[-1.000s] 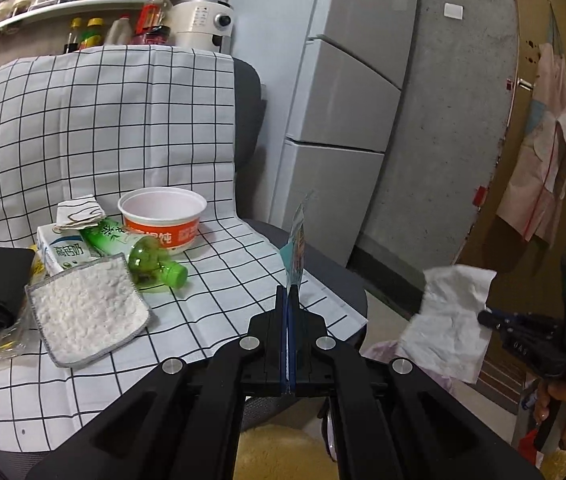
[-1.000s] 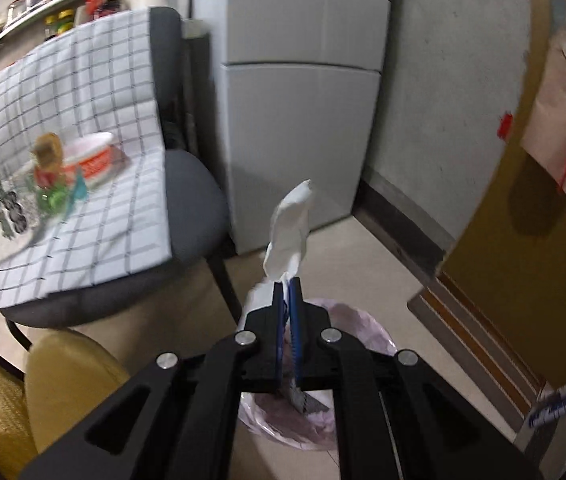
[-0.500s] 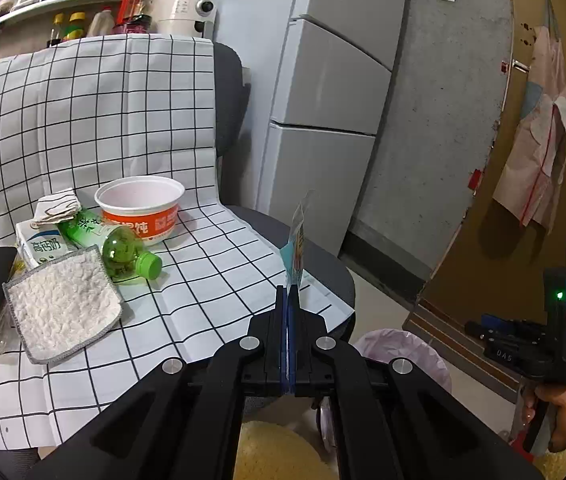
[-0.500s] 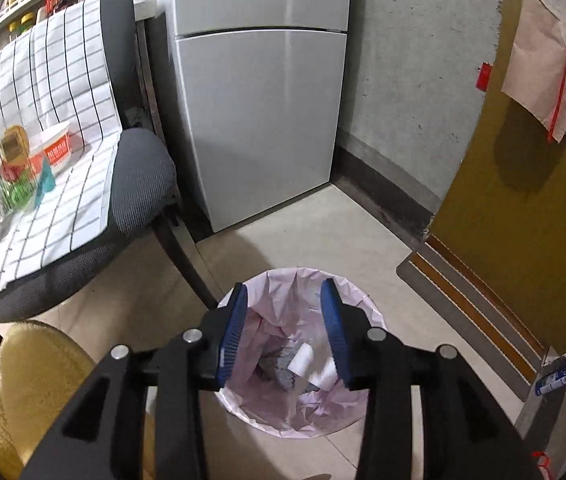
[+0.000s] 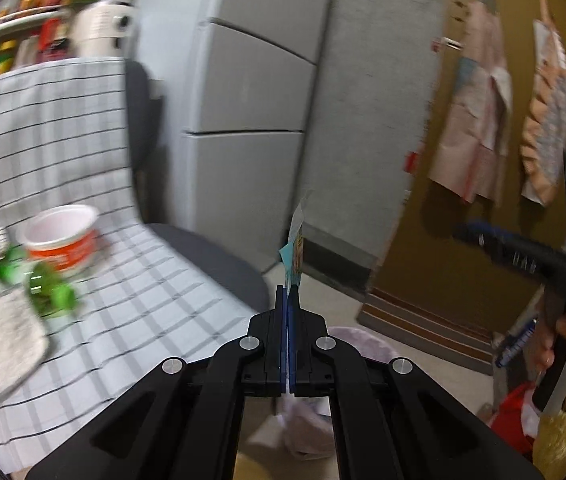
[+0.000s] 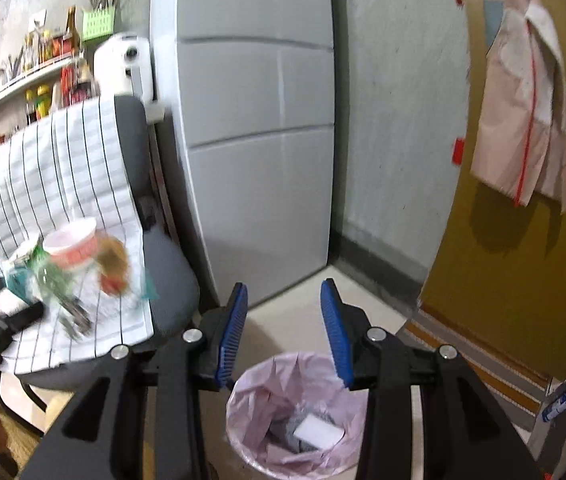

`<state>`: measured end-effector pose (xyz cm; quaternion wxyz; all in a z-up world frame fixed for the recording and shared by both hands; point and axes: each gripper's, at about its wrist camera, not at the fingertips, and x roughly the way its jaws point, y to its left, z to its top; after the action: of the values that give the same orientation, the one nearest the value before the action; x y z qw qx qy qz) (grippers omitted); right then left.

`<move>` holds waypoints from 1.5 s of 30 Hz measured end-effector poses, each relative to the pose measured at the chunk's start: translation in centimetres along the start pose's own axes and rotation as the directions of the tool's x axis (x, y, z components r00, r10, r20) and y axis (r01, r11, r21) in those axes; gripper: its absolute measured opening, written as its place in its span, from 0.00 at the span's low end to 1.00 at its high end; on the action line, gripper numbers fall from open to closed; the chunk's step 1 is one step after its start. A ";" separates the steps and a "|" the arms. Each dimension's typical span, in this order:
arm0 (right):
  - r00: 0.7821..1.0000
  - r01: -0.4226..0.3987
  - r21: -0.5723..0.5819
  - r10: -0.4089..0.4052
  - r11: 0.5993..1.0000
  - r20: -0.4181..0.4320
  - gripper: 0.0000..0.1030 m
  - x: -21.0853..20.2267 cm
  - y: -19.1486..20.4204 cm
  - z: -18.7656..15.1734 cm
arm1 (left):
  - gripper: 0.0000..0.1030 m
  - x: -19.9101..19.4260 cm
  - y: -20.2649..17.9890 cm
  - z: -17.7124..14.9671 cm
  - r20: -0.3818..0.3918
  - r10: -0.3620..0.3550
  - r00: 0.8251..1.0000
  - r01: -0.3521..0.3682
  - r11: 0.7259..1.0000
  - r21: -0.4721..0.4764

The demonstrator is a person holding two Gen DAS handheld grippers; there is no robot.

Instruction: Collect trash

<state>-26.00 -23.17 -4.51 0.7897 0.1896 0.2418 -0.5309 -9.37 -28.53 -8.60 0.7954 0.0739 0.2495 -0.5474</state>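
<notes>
While the left gripper [image 5: 287,300] stays clenched on a thin snack wrapper [image 5: 295,248] held upright beyond the chair [image 5: 219,256] edge, the right gripper [image 6: 285,320] hangs released above the pink-lined trash bin [image 6: 243,396]. A white tissue [image 6: 318,432], pinched one second ago, now lies inside the bin.

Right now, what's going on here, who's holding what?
A person is clearing trash off a chair covered with a checked cloth. The left gripper is shut on a thin snack wrapper, held up in the air beside the chair. The right gripper is open and holds nothing, above the pink-lined trash bin, which already has scraps inside. An instant noodle cup, a green bottle and a white pad are on the chair.
</notes>
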 end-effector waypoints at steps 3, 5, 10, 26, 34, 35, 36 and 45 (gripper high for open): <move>0.999 0.020 0.001 -0.020 1.000 0.043 0.38 -1.2 -1.0 0.7 | 0.00 2.5 -2.3 -0.4 -0.041 -0.064 0.997 0.065 0.998 0.021; 0.997 0.034 0.006 -0.034 0.999 0.062 0.38 -1.7 -1.9 0.9 | 0.00 4.2 -3.6 -1.0 -0.077 -0.094 0.993 0.097 0.995 0.034; 0.997 0.047 0.035 -0.049 0.998 0.056 0.39 -1.6 -3.9 0.7 | 0.02 9.3 -6.5 -2.9 -0.186 -0.130 0.974 0.145 0.987 0.070; 1.000 -0.014 0.055 0.013 0.998 0.021 0.39 -0.3 -3.5 0.0 | 0.24 10.2 -2.5 -3.3 -0.241 -0.016 0.970 0.024 0.999 0.034; 0.980 -0.195 -0.038 0.193 0.980 -0.043 0.39 1.2 4.3 -0.4 | 0.29 1.5 5.0 -3.5 -0.227 0.238 0.944 -0.251 0.968 -0.029; 0.974 -0.221 -0.048 0.219 0.974 -0.056 0.39 1.4 5.3 -0.5 | 0.29 0.5 5.8 -3.7 -0.230 0.255 0.939 -0.273 0.961 -0.047; 0.967 -0.250 -0.058 0.246 0.967 -0.069 0.39 1.7 6.5 -0.6 | 0.29 -0.9 7.0 -3.9 -0.235 0.284 0.930 -0.306 0.950 -0.065; 0.848 -0.517 -0.152 0.480 0.843 -0.224 0.57 5.2 19.5 -1.5 | 0.46 -10.8 16.4 -6.4 -0.254 0.541 0.802 -0.591 0.782 -0.199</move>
<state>-6.51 -19.11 -7.89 0.8913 0.2094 0.3071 -0.2596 0.51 -10.57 -11.52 0.8992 0.0873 0.3592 -0.2342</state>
